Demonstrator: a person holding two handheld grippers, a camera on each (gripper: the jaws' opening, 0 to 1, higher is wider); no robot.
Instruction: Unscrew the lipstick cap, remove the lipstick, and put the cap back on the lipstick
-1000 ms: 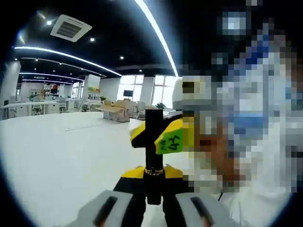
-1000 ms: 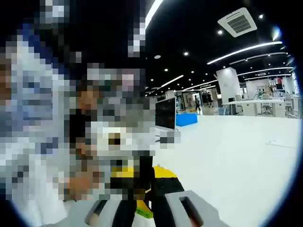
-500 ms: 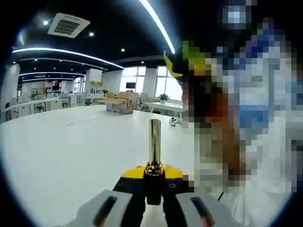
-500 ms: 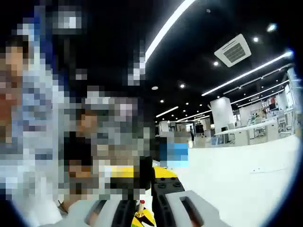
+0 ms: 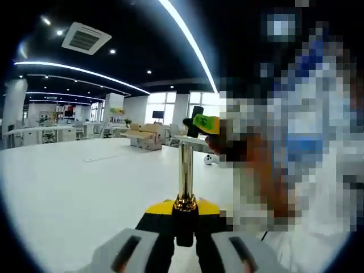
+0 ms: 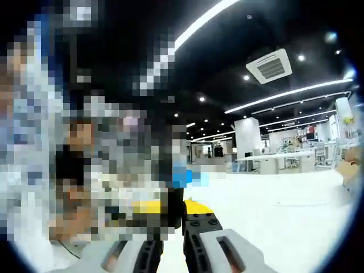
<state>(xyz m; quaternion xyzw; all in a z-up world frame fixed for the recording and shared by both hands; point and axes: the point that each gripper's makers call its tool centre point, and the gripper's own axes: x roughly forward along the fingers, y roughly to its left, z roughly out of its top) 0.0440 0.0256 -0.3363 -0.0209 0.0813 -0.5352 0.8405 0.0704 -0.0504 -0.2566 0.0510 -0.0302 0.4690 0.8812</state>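
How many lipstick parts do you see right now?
2. The gold lipstick tube stands upright in the left gripper; the black cap sits above it in the right gripper. Mosaic may hide more.

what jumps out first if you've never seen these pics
In the left gripper view, a shiny gold lipstick tube stands upright, its black base clamped in the left gripper. Near its top hovers the right gripper, yellow with a green sticker, holding a black cap. Behind lies a white table.
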